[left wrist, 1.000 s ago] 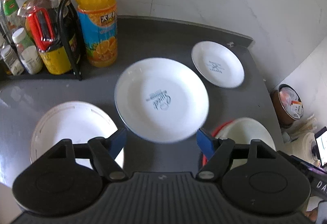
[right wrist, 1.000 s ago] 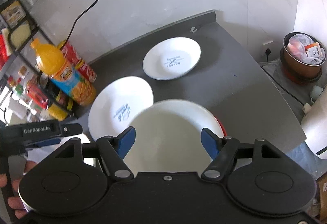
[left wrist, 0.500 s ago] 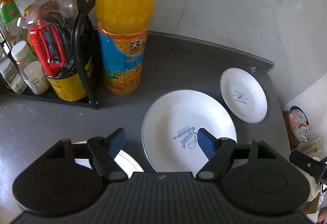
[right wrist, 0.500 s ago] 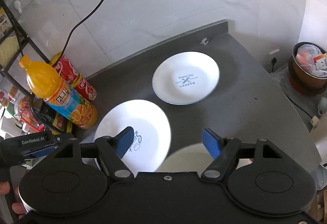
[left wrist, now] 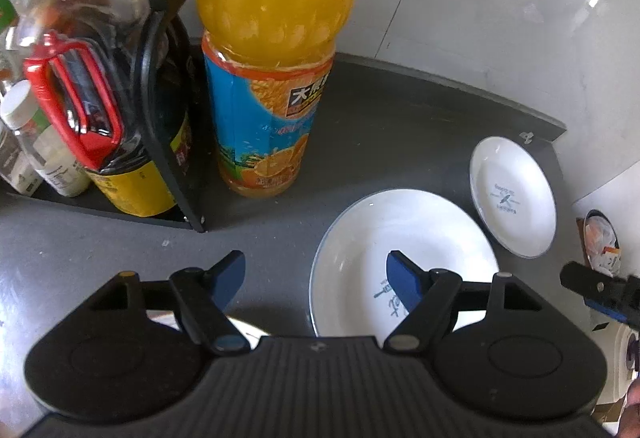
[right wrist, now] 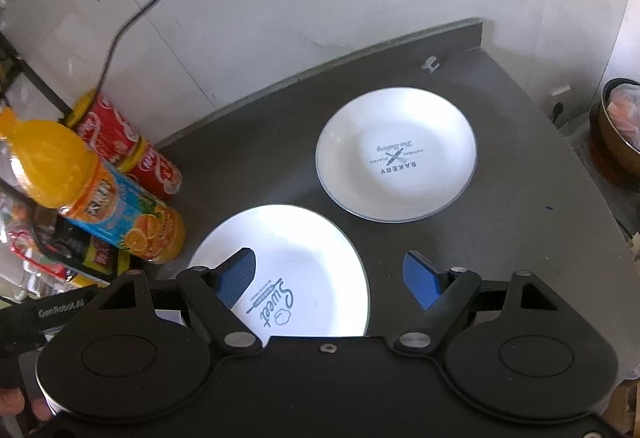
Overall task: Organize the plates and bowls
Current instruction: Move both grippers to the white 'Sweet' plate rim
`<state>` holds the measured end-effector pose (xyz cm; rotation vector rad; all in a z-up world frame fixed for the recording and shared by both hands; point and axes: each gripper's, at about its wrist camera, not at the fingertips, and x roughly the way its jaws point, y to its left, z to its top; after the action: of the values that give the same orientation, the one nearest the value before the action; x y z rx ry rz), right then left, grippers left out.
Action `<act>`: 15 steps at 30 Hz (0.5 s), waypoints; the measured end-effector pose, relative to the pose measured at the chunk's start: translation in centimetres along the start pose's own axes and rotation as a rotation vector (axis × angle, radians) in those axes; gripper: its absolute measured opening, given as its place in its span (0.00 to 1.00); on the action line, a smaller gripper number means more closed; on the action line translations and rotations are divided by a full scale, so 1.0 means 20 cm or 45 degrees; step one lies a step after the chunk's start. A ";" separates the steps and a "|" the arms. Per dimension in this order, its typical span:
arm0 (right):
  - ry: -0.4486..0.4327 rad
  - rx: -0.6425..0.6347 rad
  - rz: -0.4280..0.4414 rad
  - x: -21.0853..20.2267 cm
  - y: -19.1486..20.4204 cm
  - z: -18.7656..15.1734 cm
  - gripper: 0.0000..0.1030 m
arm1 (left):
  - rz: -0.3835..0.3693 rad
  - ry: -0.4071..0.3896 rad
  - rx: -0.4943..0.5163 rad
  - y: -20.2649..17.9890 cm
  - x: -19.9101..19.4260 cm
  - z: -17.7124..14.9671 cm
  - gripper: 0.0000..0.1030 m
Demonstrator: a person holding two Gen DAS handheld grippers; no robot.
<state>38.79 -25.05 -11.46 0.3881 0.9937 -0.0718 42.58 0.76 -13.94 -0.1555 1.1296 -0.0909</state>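
Both views have slid up-tabletop in the last second | left gripper point(left wrist: 314, 274) wide, empty | right gripper point(right wrist: 330, 276) wide, empty | large white "Sweet" plate point(right wrist: 296, 258) on dark grey tabletop point(right wrist: 520, 238), small white "Bakery" plate point(right wrist: 396, 152) at its 1 o'clock | near stack dropped from view; likely plates next.

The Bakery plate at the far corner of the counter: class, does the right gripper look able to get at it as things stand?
Probably yes. The right gripper is open and empty, and bare counter lies between it and the Bakery plate; nothing stands on or against the plate.
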 end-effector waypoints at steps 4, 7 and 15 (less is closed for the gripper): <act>0.084 0.062 -0.002 0.13 -0.01 0.04 0.76 | 0.039 0.021 -0.019 0.03 0.08 0.03 0.74; 0.123 0.072 -0.042 0.22 -0.01 0.04 0.74 | 0.035 0.042 -0.037 0.06 0.12 0.03 0.74; 0.229 0.074 -0.147 0.43 -0.01 0.02 0.66 | -0.003 0.153 -0.044 0.12 0.31 0.06 0.71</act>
<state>43.80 -24.38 -18.32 0.3954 1.1932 -0.1729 46.22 2.32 -19.32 -0.1845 1.2514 -0.0838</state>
